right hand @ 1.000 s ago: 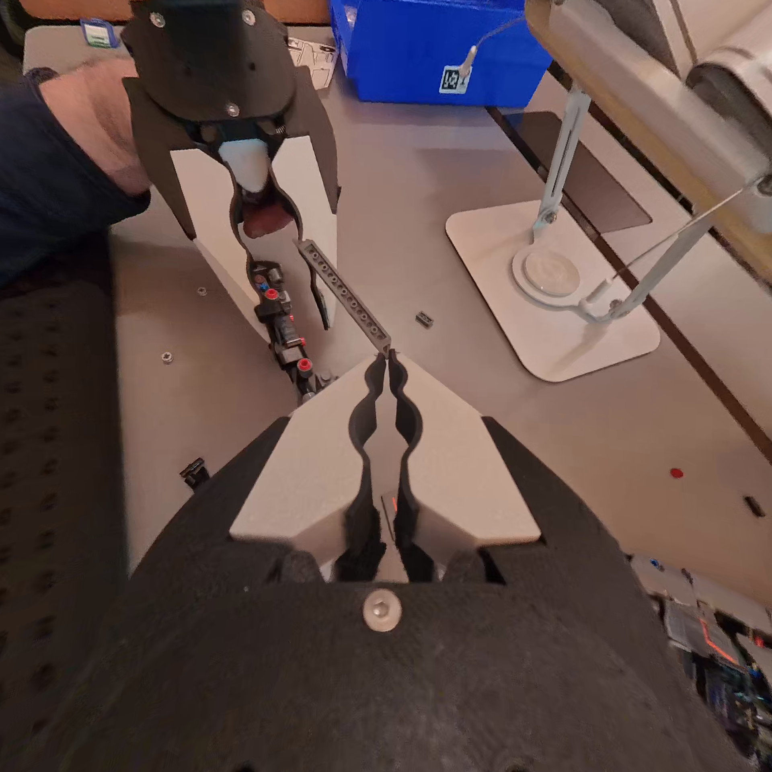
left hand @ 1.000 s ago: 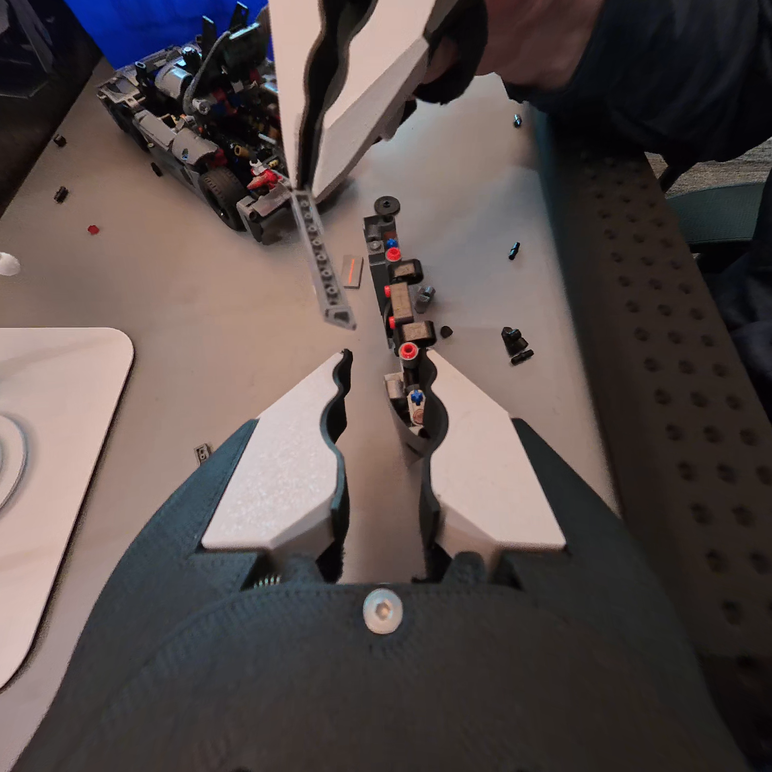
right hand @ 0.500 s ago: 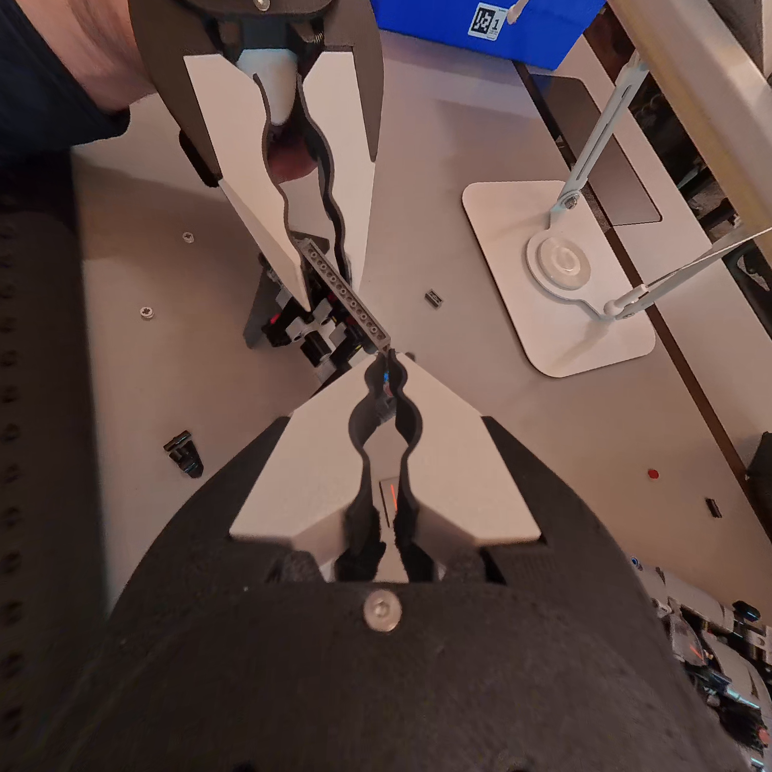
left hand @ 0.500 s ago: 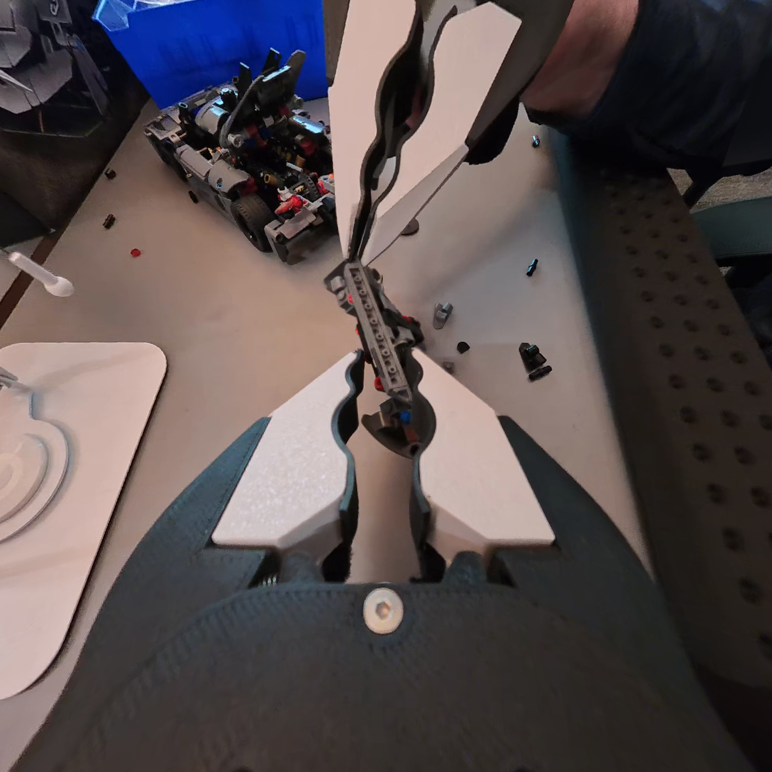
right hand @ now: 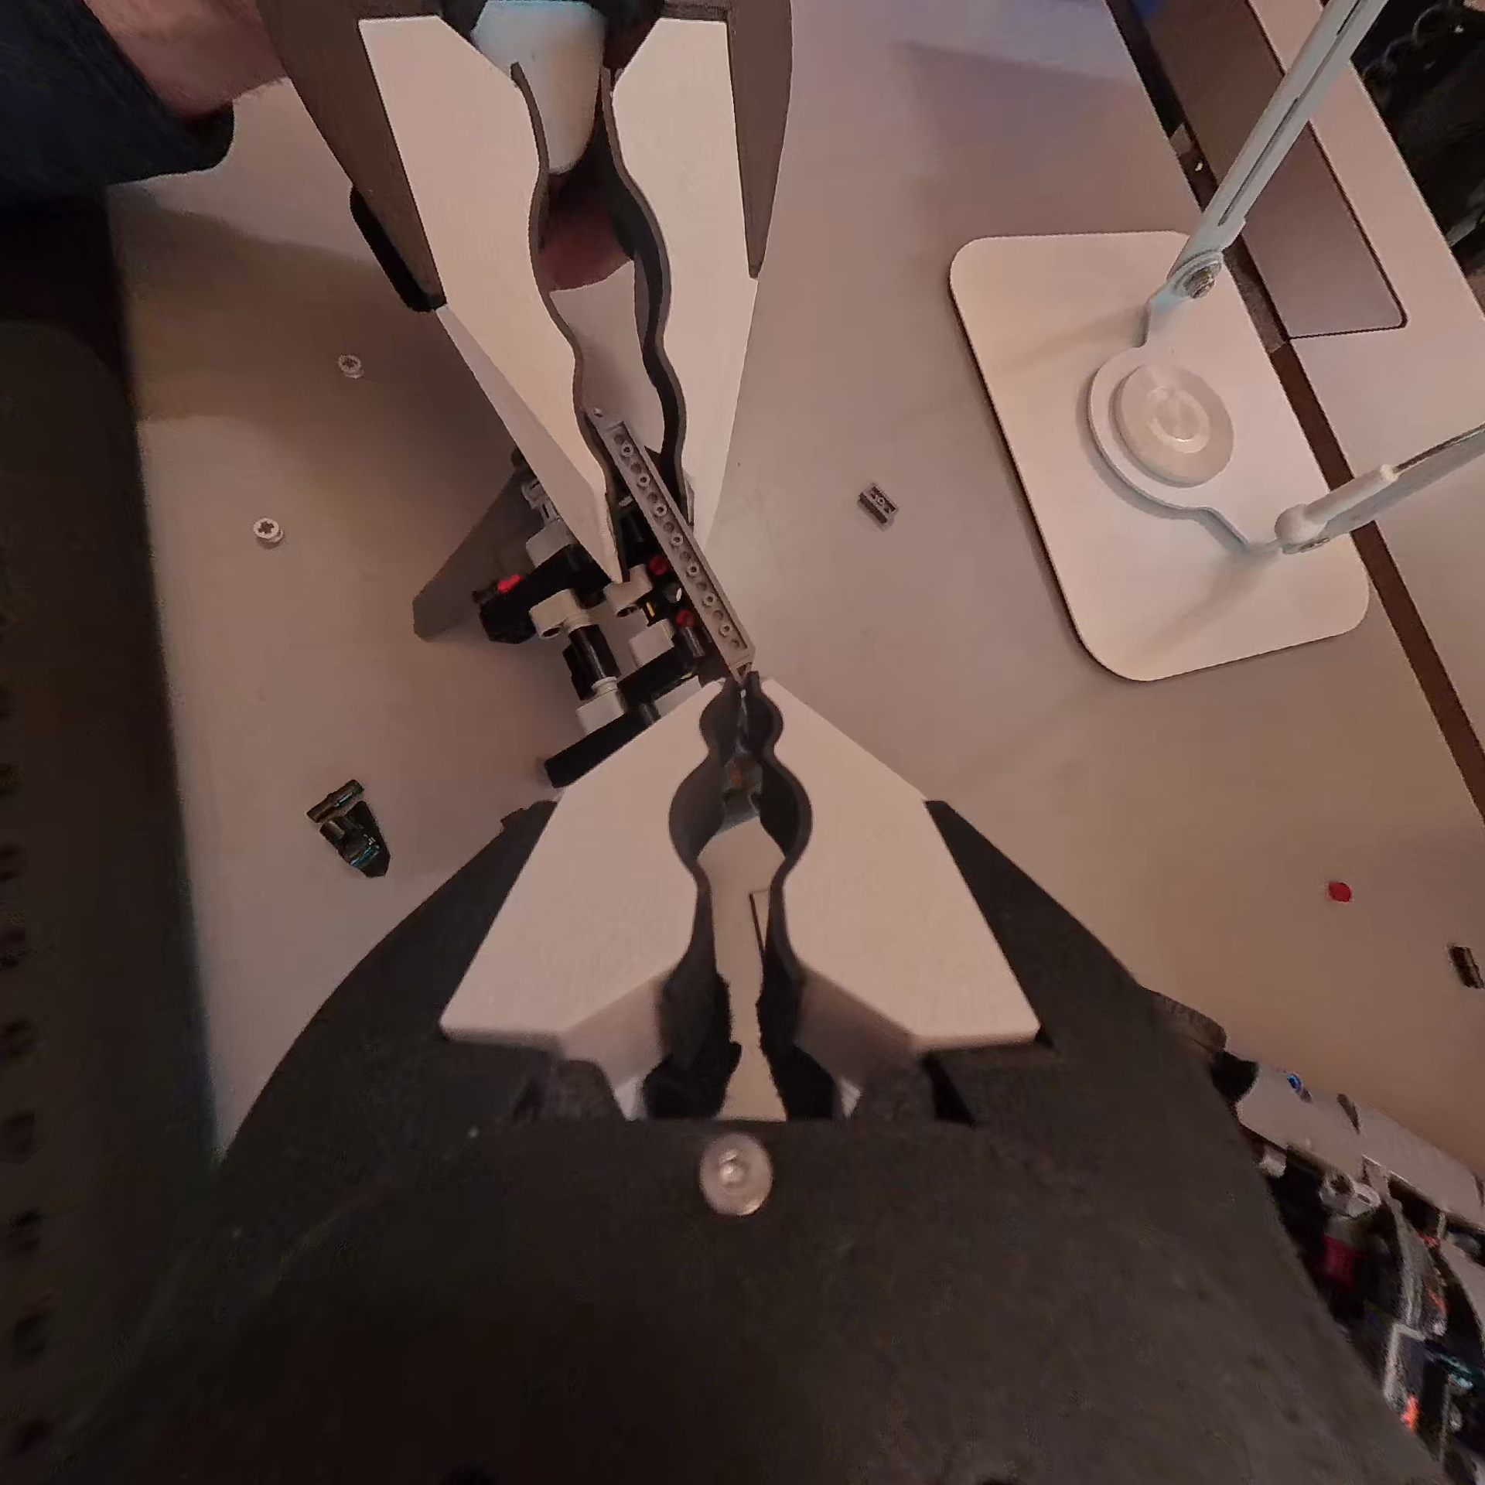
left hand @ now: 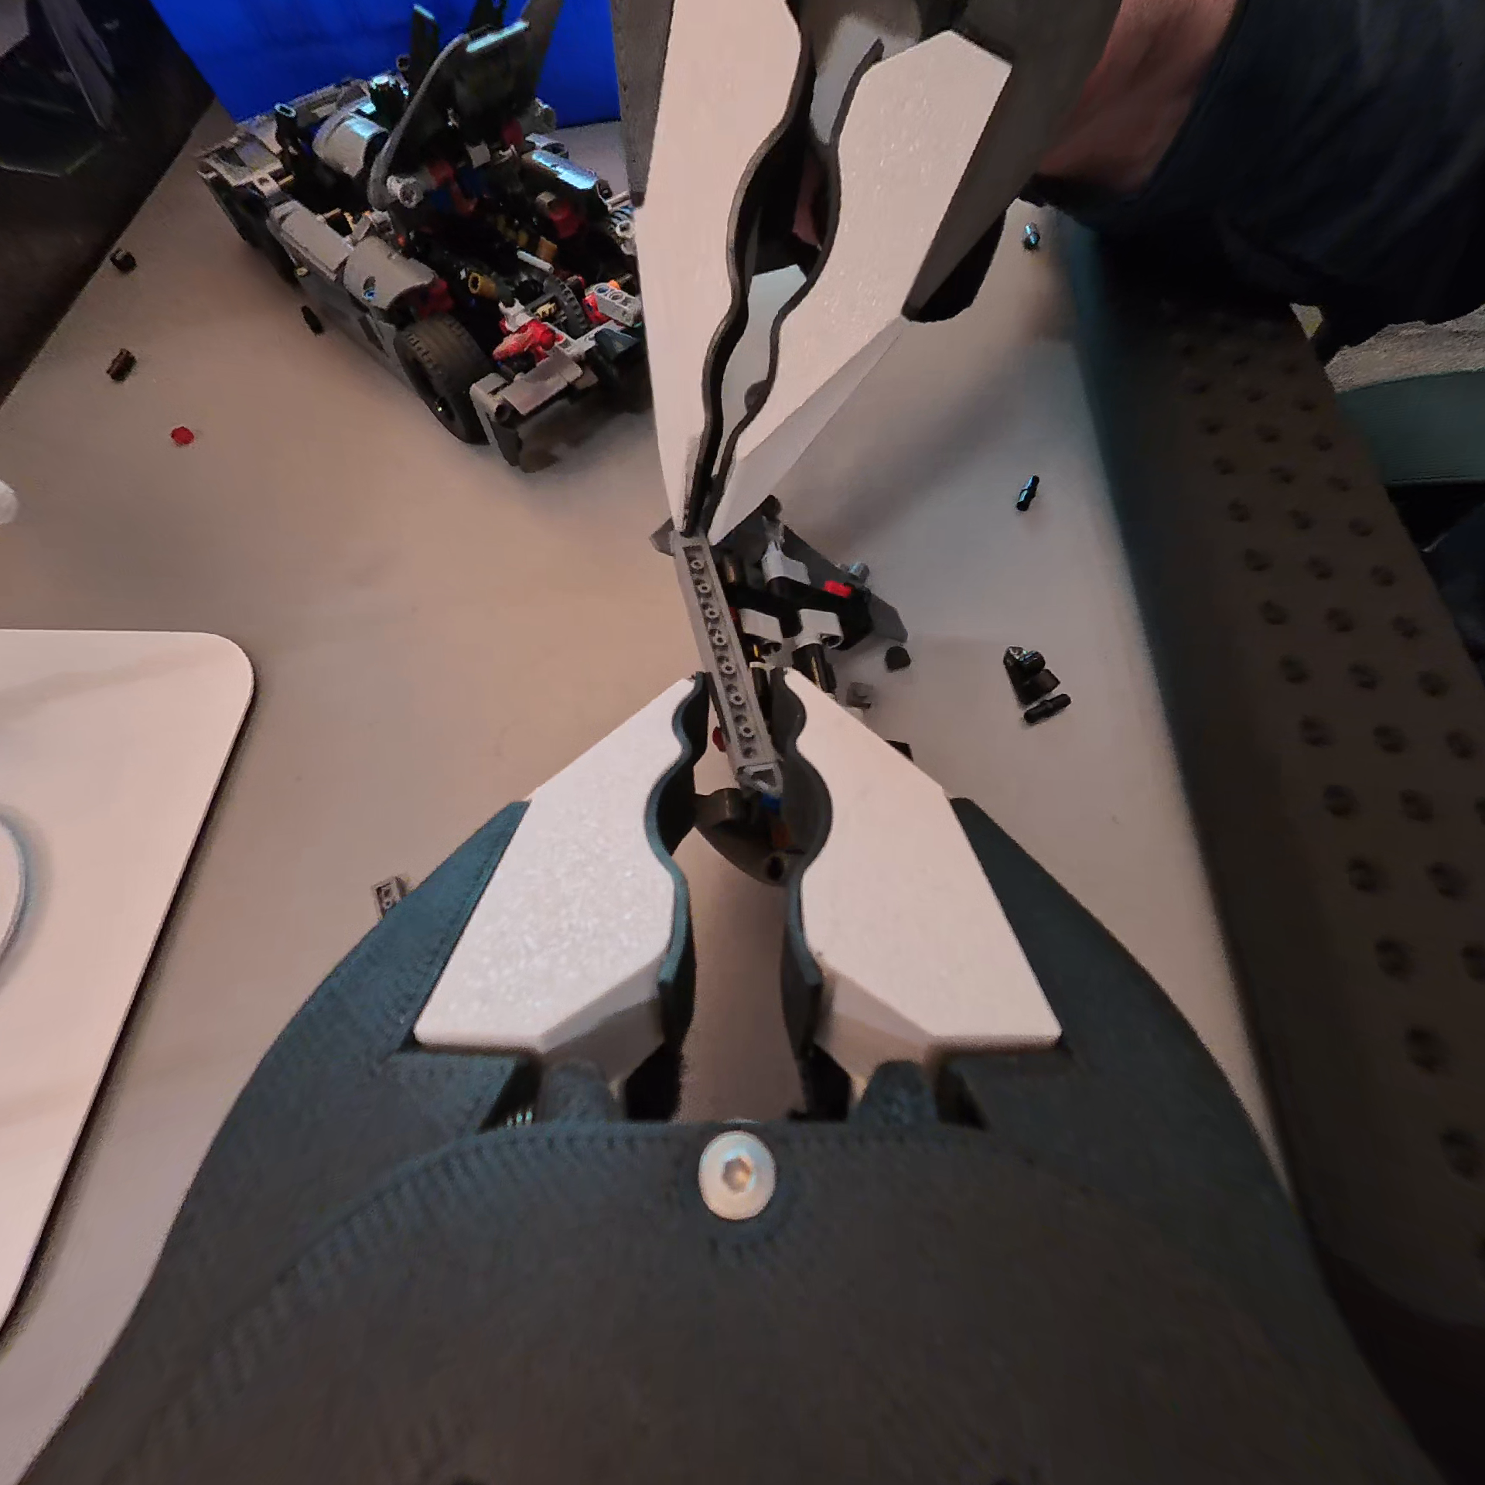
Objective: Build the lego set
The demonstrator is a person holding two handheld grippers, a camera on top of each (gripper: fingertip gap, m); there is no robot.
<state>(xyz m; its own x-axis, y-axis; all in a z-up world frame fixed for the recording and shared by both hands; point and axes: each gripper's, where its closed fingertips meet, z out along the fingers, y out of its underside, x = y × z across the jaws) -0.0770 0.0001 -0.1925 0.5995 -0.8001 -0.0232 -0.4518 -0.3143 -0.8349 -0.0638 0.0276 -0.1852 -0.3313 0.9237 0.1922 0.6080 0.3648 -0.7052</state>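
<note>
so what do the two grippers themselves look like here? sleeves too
Both alike: left gripper and right gripper each have a black, textured printed body with one silver screw at centre, and two white faceted fingers lined with wavy dark pads. No cables or markings visible. The person wears dark sleeves.

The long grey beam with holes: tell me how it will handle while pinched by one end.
The grey beam looks stiff; it stays straight while the right gripper pinches one end. Thin and perforated, it is probably light. Held only at its tip, it may pivot when pressed against the small assembly.
</note>
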